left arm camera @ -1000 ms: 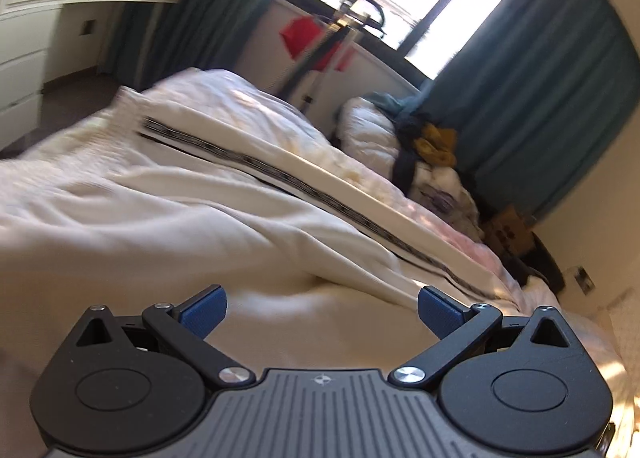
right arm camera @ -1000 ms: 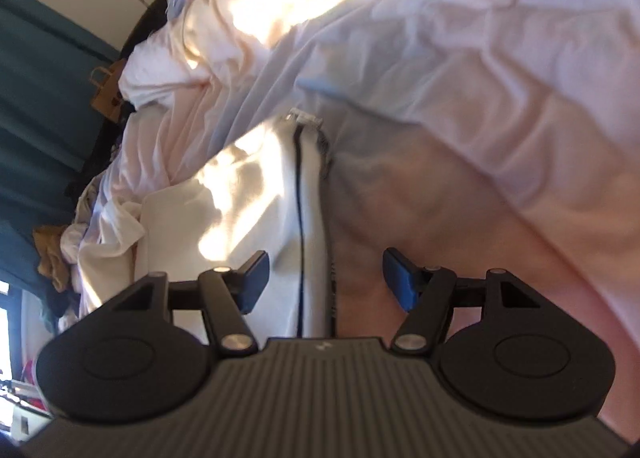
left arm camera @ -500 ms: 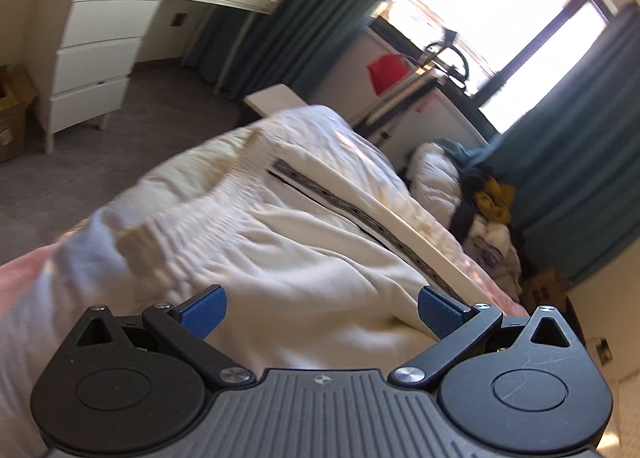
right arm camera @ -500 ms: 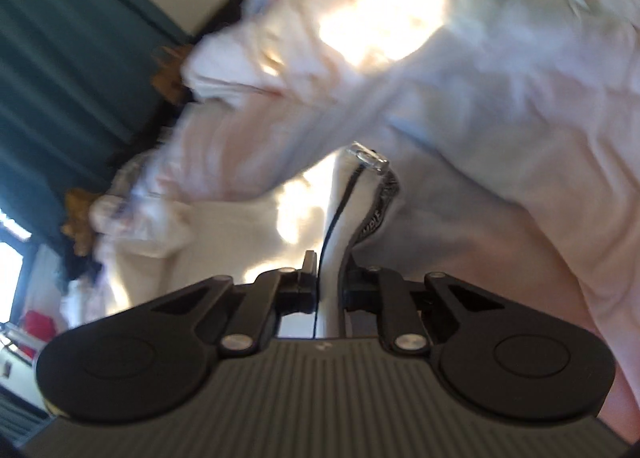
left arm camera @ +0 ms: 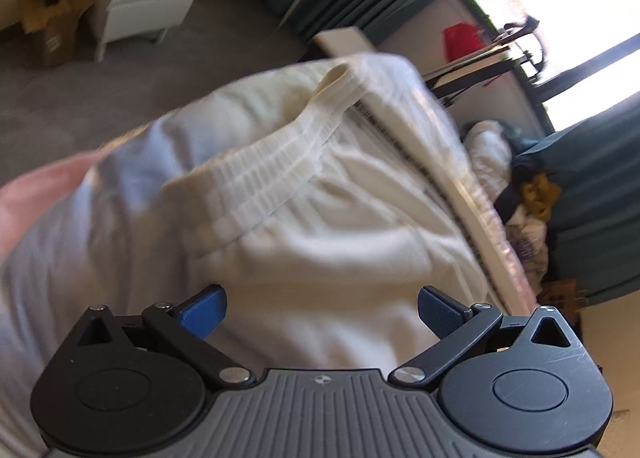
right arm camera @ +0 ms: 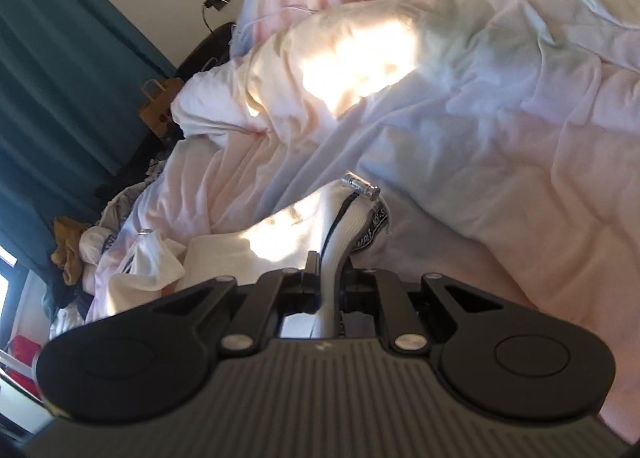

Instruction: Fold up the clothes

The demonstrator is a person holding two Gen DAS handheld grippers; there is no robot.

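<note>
Daylight floods in through the window (left arm camera: 560, 18) at 1 o'clock in the left view, blown out to white. The cream trousers (left arm camera: 320, 198) are smeared by motion blur. In the right view, glaring sun patches hit the bedding (right arm camera: 360, 58) at 12 o'clock. Fisheye bending curves both frames' edges.

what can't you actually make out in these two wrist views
- Left wrist view: the white trousers are motion-blurred, so the side stripe pattern is unreadable; the open left tongs touch nothing visibly.
- Right wrist view: the right tongs hide the pinched part of the fabric; how much is caught is unclear.
- Right wrist view: sun glare washes out the bedding.
- The stripe lettering is too small to read.
</note>
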